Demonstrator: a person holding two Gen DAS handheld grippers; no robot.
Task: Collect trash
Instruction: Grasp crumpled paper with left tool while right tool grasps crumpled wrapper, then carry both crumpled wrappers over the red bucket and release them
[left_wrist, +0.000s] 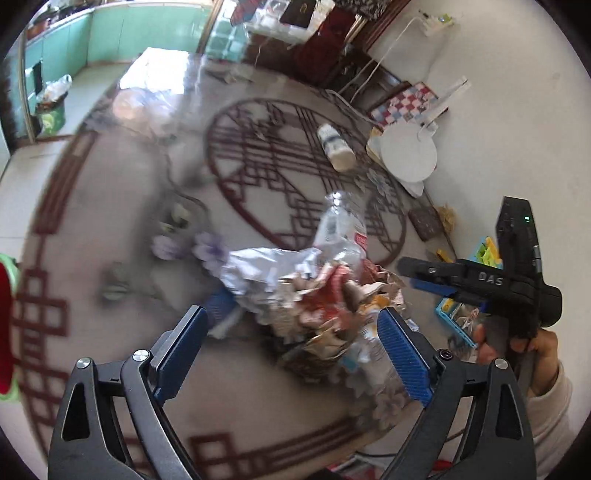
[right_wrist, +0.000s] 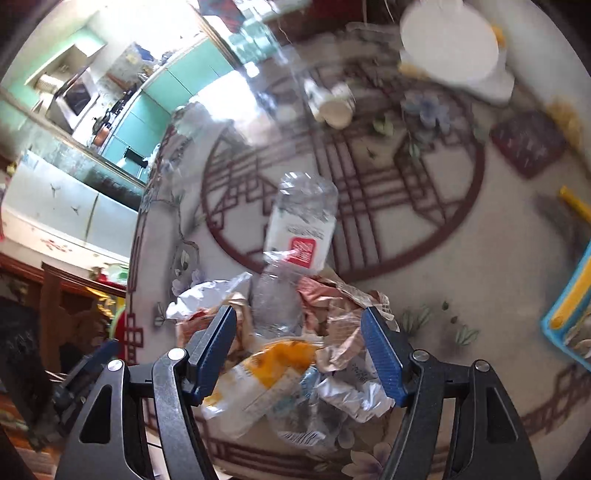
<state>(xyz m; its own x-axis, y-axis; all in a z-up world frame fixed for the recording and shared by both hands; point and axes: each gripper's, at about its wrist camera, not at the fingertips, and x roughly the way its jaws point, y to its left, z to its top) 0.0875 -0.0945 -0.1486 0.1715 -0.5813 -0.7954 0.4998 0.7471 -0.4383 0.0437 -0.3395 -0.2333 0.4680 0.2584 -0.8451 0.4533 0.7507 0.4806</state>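
Crumpled paper tops the trash pile. Both my grippers, left and right, hang wide, empty. Next: close on one scrap.

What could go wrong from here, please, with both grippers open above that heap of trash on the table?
1. The clear plastic bottle lies loosely on the trash pile; nudging the pile could send it rolling off.
2. The right gripper and left gripper both hover open over the same pile, so they might collide.
3. The small white bottle lies apart from the pile and could be missed.
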